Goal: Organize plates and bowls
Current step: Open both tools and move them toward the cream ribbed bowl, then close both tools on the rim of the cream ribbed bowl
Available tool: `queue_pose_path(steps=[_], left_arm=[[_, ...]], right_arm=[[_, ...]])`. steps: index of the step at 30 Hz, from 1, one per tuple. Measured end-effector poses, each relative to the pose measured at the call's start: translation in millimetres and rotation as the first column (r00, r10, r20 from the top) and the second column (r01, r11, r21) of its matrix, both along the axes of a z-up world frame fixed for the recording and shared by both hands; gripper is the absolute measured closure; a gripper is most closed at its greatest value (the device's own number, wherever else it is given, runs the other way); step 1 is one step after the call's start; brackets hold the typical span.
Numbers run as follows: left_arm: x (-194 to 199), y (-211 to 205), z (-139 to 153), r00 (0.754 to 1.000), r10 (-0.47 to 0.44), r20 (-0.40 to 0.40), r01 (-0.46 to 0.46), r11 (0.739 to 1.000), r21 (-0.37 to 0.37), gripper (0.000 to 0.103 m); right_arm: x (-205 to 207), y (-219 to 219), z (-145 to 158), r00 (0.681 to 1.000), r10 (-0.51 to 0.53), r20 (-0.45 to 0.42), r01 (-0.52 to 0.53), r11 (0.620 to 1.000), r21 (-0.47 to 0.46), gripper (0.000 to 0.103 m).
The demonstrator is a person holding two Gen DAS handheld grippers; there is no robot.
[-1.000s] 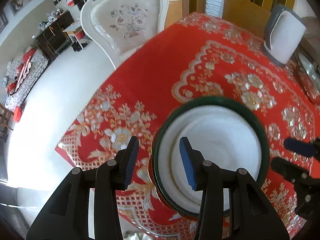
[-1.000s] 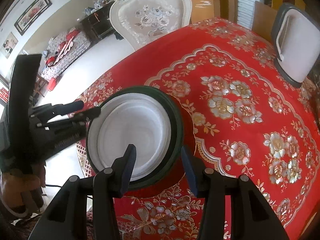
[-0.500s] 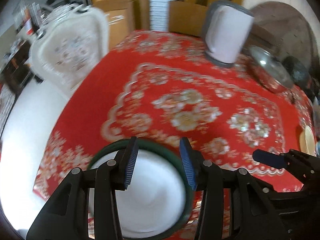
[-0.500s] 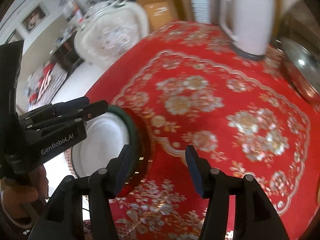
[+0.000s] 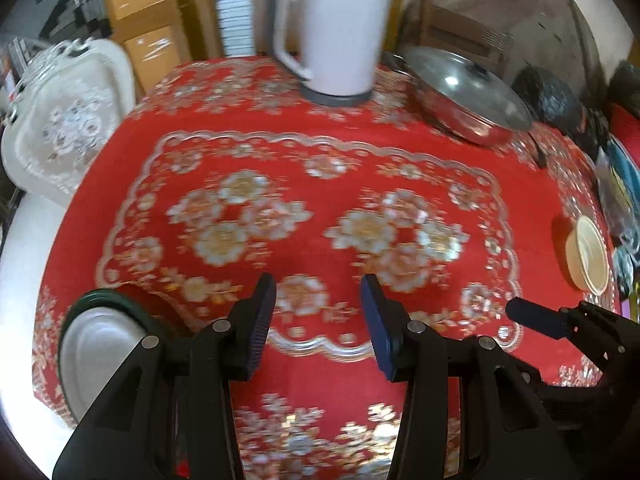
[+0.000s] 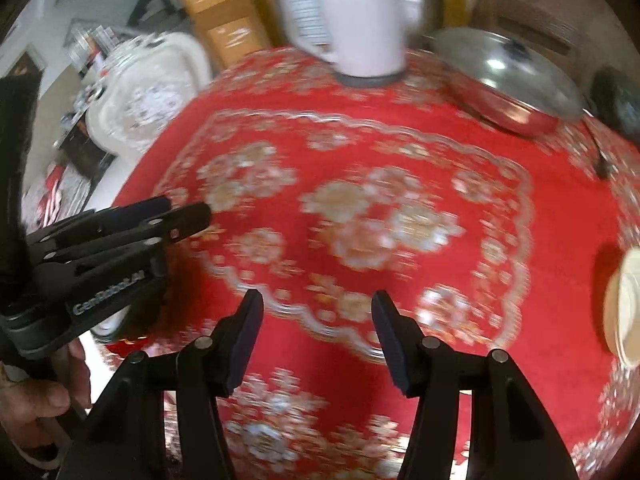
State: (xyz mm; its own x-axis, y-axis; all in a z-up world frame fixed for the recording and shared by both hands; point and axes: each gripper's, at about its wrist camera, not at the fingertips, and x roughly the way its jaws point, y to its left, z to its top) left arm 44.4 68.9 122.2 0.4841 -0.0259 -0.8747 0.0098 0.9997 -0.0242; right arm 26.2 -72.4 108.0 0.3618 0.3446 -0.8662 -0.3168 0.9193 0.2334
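left wrist view: our left gripper (image 5: 318, 320) and right gripper (image 6: 316, 334) both gape, empty; stacked plates (image 5: 100, 348) sit at counter edge, cream bowl (image 5: 588, 256) far right, likely next.

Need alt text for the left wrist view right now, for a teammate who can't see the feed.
The open, empty left claw hovers over a red floral tablecloth. A green-rimmed white plate sits at the table's near-left edge, a cream bowl at far right with the right claw reaching in below it. A white kettle and lidded steel pan stand at the back.
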Motion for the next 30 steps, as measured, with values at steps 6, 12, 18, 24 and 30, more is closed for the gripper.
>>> queue_pose_path(steps=[6,12,18,24,30], left_arm=[[12,-55,-9,0.997,-0.079,-0.02,0.079,0.997,0.005,0.059],[21,-106,-18,0.988,-0.149,-0.036,0.15,0.989,0.007,0.059],[30,-161,-26,0.972,-0.23,-0.05,0.23,0.973,-0.003,0.059],[41,-222,-35,0.946,-0.316,-0.076,0.314,0.949,-0.043,0.059],[51,-279,-36,0.923,-0.377,-0.073,0.371,0.925,-0.083,0.059]], right_arm=[[4,-63,-14,0.992,-0.124,-0.026,0.124,0.992,-0.012,0.045],[4,-117,-23,0.974,-0.22,-0.047,0.22,0.975,0.0,0.045],[-3,-158,-21,0.955,-0.295,-0.039,0.296,0.955,0.015,0.045],[-15,-217,-20,0.912,-0.41,-0.026,0.411,0.912,0.01,0.04],[-30,-281,-15,0.848,-0.531,0.001,0.531,0.848,0.003,0.039]])
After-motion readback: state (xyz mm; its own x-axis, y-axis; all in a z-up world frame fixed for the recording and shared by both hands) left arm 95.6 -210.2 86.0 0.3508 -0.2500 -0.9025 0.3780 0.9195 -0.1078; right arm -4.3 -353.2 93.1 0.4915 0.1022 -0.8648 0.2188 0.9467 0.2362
